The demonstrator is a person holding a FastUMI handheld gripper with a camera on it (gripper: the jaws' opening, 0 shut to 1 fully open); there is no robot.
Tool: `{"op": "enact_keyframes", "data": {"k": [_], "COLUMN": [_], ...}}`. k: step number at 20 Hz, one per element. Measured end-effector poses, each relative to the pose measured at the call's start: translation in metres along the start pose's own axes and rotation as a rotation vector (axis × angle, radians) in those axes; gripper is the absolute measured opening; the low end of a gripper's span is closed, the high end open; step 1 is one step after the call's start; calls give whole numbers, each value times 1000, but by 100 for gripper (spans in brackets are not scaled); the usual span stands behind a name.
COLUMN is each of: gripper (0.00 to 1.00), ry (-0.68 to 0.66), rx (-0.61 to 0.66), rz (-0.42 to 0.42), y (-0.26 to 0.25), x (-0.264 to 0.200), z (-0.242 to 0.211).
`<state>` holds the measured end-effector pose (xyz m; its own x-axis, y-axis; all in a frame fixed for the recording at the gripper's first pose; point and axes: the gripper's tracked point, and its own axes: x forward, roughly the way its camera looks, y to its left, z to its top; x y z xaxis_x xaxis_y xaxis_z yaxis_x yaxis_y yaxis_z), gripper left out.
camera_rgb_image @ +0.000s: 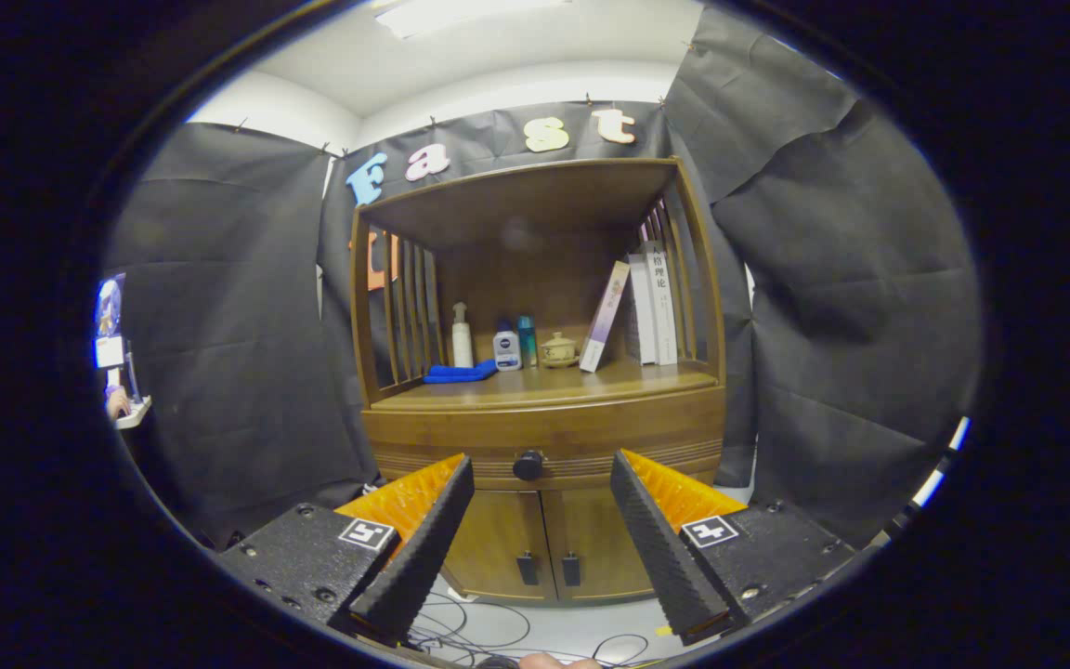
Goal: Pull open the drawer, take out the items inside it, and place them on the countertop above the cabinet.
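Gripper view | tongs (540, 469) wide, empty | drawer (544, 437) closed, one knob (528, 465) | three bottles (494, 342)

A brown wooden cabinet (544, 437) carried on its countertop (535, 383) a folded blue cloth (459, 373), white pump bottle (462, 338), two small bottles, a lidded ceramic pot (558, 350) and books (651, 307), one leaning; the gripper (540, 534) gaped before it

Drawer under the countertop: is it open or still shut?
Shut. The drawer front sits flush with the cabinet, its round knob untouched, beyond and between the open jaws of the gripper.
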<state>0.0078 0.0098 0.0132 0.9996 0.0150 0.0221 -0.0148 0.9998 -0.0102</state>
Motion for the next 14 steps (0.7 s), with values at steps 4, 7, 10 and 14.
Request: {"op": "enact_keyframes", "data": {"k": [4,7,10,14], "gripper": [97,97,97,97], "ry": [19,33,34,50], "rx": [12,-1,-14,-40], "rz": [-15,-31,-41,-53], "y": [-1,-1,1,7], "x": [12,29,58,100], "z": [-4,-11,-16,-31]}}
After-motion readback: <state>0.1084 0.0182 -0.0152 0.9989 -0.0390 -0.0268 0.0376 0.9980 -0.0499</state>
